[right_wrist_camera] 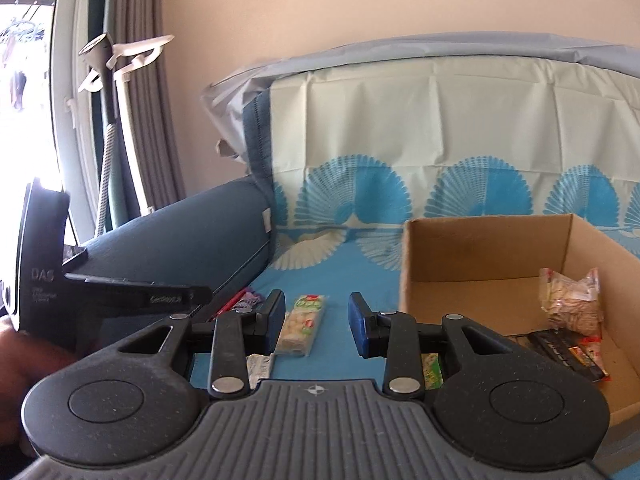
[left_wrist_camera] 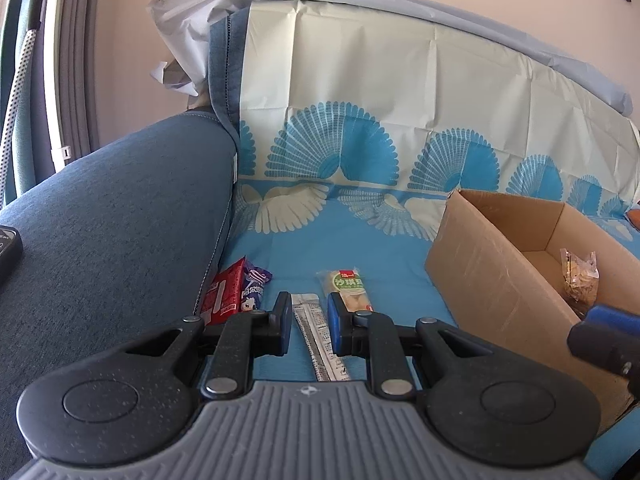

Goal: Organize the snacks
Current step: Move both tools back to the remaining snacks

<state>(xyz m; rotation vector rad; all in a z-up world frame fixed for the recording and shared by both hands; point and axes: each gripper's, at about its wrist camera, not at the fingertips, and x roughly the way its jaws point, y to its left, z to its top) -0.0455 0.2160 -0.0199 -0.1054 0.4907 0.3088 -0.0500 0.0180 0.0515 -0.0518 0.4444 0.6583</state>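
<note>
The cardboard box (right_wrist_camera: 480,252) sits open on the blue fan-patterned sheet (left_wrist_camera: 360,248) that covers the sofa seat, and it serves as the landmark here. Inside it, against its right wall, leans a clear bag of pale crackers (right_wrist_camera: 572,300), and in front of that bag on the box floor lies a dark wrapped snack (right_wrist_camera: 568,352). Left of the box, out on the sheet, lies a pale cake bar with a green label (left_wrist_camera: 348,290). Further left of the box lies a long silver stick pack (left_wrist_camera: 316,340), which runs between the fingers of the left gripper (left_wrist_camera: 306,324); its jaws stand a moderate gap apart, on either side of the pack without pressing it. Furthest left from the box, beside the blue armrest (left_wrist_camera: 120,208), lie a red packet (left_wrist_camera: 224,296) and a purple-and-white packet (left_wrist_camera: 254,288), touching each other. The right gripper (right_wrist_camera: 314,320) hovers just left of the box with its jaws wide and nothing between them, and a small green packet (right_wrist_camera: 432,368) shows under its right finger.
</note>
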